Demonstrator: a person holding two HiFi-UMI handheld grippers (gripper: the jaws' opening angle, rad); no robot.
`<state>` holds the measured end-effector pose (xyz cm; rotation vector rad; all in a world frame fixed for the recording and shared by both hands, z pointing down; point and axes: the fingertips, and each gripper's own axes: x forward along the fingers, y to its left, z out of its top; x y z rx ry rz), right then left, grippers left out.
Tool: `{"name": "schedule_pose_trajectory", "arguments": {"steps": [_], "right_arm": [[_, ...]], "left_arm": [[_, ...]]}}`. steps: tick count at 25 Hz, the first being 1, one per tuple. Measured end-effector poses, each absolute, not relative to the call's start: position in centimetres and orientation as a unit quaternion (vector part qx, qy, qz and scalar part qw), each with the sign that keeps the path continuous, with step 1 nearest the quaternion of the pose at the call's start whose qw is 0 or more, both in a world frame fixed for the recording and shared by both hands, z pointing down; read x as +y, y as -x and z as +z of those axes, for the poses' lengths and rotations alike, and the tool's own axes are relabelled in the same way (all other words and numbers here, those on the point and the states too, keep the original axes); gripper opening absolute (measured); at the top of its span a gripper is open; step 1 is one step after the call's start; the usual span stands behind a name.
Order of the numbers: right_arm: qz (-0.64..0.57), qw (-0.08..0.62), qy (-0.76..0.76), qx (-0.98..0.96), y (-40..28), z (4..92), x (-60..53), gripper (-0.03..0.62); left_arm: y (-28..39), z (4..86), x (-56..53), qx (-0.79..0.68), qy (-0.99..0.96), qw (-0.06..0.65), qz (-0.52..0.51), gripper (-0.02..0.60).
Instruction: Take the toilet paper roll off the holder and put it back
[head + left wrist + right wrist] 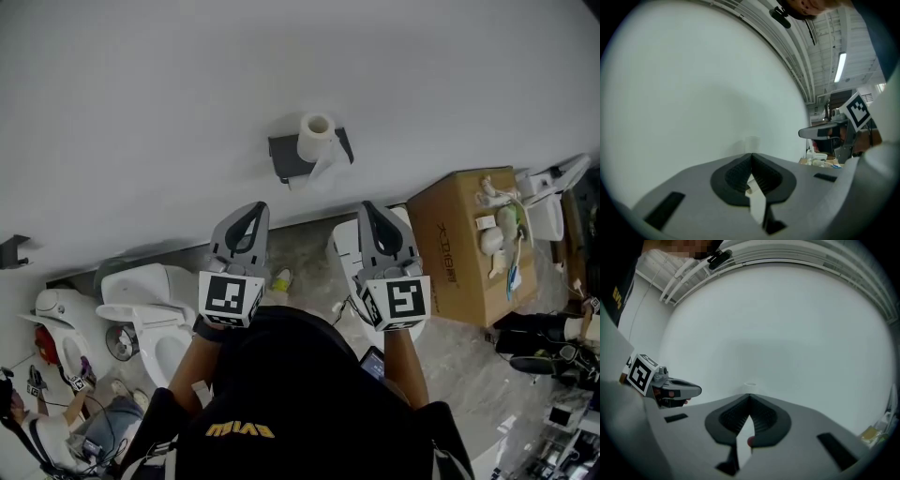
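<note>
Two hand-held grippers point at the far white wall (141, 103). The left gripper (253, 208) has its jaws closed on nothing. Beyond and between them, the toilet paper roll (317, 137) sits on its dark holder (285, 156). The right gripper (367, 208) is likewise closed and empty.

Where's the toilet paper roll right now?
In the head view, the white toilet paper roll sits on its dark holder on the white wall, upper centre, above and left of the brown cardboard box.
</note>
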<state>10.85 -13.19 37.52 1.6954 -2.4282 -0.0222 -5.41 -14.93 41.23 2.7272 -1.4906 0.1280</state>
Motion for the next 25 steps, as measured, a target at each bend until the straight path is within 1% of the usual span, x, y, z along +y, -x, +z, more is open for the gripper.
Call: {"name": "schedule_pose_trajectory", "arguments": {"steps": [20, 25], "right_arm": [[-0.017, 0.079, -0.571, -0.817, -11.5, 36.5, -12.3, -0.006], [-0.018, 0.079, -0.568, -0.819, -11.3, 36.3, -12.4, -0.006]], "left_arm": [[4.6, 41.0, -14.6, -0.474, -0.879, 0.016, 0.036, 0.011], [5.3, 41.2, -15.0, -0.48, -0.876, 0.016, 0.041, 0.011]]}}
